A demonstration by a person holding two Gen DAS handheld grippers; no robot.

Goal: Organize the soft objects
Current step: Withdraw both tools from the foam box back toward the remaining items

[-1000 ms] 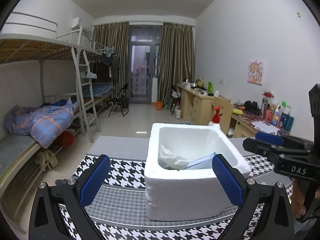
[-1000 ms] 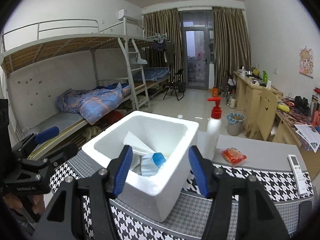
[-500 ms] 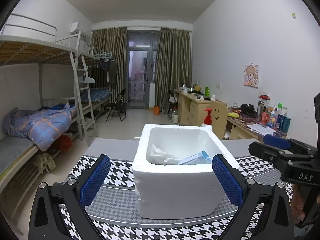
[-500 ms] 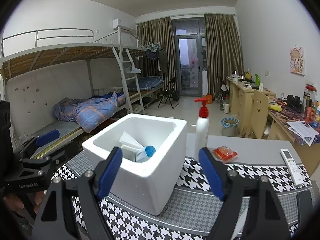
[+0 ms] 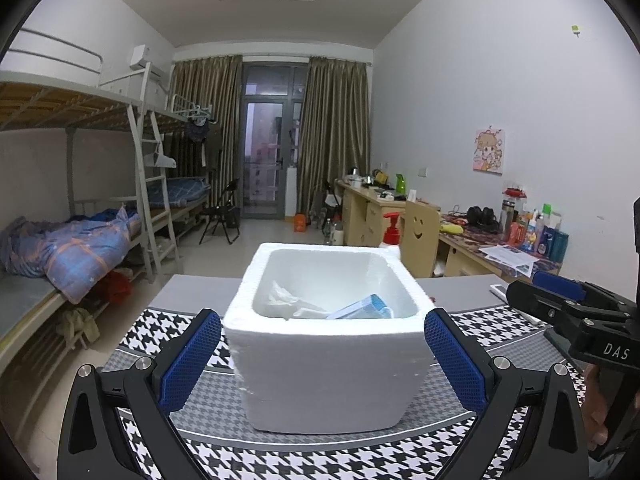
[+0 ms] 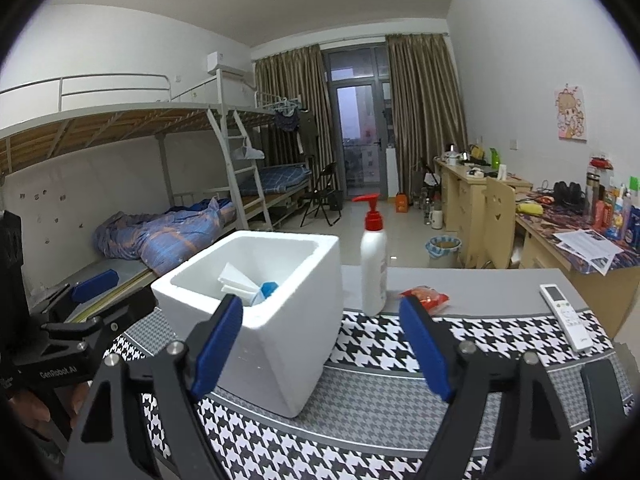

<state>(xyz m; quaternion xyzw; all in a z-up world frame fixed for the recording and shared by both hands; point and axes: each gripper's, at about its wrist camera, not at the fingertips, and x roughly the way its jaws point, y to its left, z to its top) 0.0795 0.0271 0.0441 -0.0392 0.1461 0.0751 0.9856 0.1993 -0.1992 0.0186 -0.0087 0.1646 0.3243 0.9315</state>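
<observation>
- The left hand-held gripper [image 5: 322,360], black with blue textured pads, stands wide open and holds nothing; the near wall of the white foam box [image 5: 328,364] shows between its two fingers, apart from both pads.
- The right hand-held gripper [image 6: 320,344], of the same black and blue build, has its jaws spread wide with nothing between the pads; it sits to the right of the box's near right corner.
- In the left wrist view the right hand-held gripper shows at the far right edge, and part of a hand [image 5: 600,412] is below it.
- The white foam box stands upright on the worktop [image 6: 480,284], which is grey and laid with a black-and-white houndstooth cloth [image 6: 380,412].
- Inside the box lie the soft things: crumpled white tissue packs [image 5: 288,300] on the left and a blue-and-white soft packet [image 5: 366,308] towards the right, leaning against the near inner wall.
- Just right of the box, at the far edge of the cloth, stands a white pump bottle with a red top [image 6: 374,256].
- Right of the bottle a small red snack packet [image 6: 426,296] lies flat on the grey surface.
- Further right a white remote control [image 6: 564,316] lies partly on the cloth.
- Beyond the worktop are a metal bunk bed [image 6: 120,184] with a blue quilt on the left and wooden desks along the right wall.
</observation>
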